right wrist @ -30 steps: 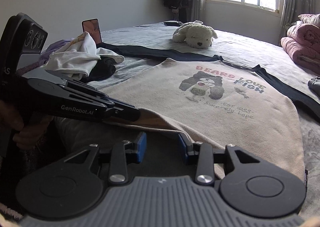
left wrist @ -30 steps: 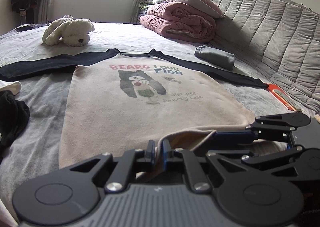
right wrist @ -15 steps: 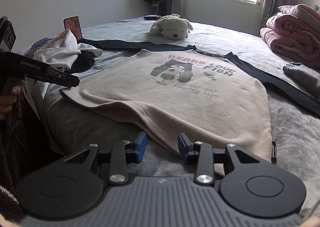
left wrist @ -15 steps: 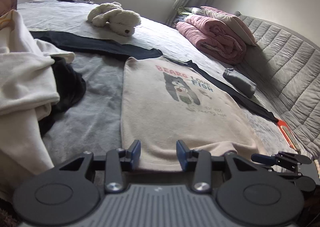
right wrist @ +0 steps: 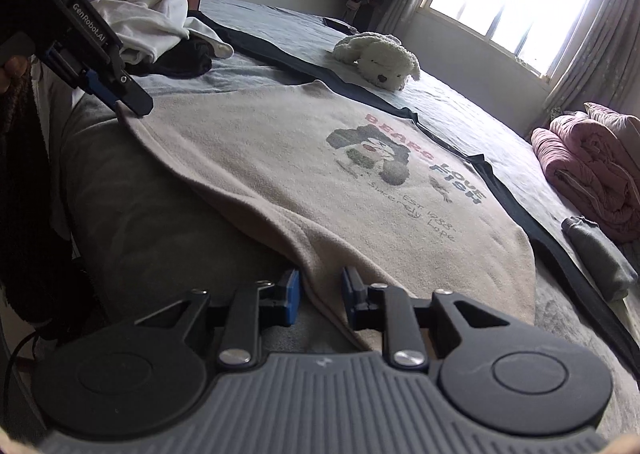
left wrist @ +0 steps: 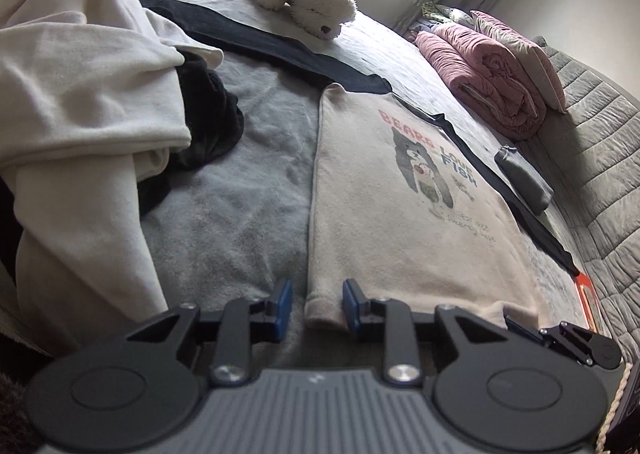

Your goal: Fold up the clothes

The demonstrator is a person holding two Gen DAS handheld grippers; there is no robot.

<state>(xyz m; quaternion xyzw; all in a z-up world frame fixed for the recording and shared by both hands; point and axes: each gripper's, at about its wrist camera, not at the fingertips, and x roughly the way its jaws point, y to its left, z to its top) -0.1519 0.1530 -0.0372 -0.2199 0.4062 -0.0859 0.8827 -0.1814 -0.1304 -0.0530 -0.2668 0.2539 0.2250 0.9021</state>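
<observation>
No fold made yet: the bear-print sweatshirt (left wrist: 400, 213) lies flat, sleeves spread, on the bed (left wrist: 240, 193) as the left gripper (left wrist: 318, 308) and right gripper (right wrist: 322, 294) close parted jaws around its near hem, apparently not yet pinching.

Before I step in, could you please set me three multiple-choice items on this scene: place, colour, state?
1. Where does the plush dog lie? A on the pink quilt; B on the bed, beyond the dark sleeve; C on the grey headboard.
2. What colour is the sweatshirt body? A beige; B red; C green.
3. How does the sweatshirt lie? A folded in half; B crumpled; C spread flat, print up.
Answers: B, bedcover shows around it; A, pale beige around the print; C, sleeves out, print showing.
</observation>
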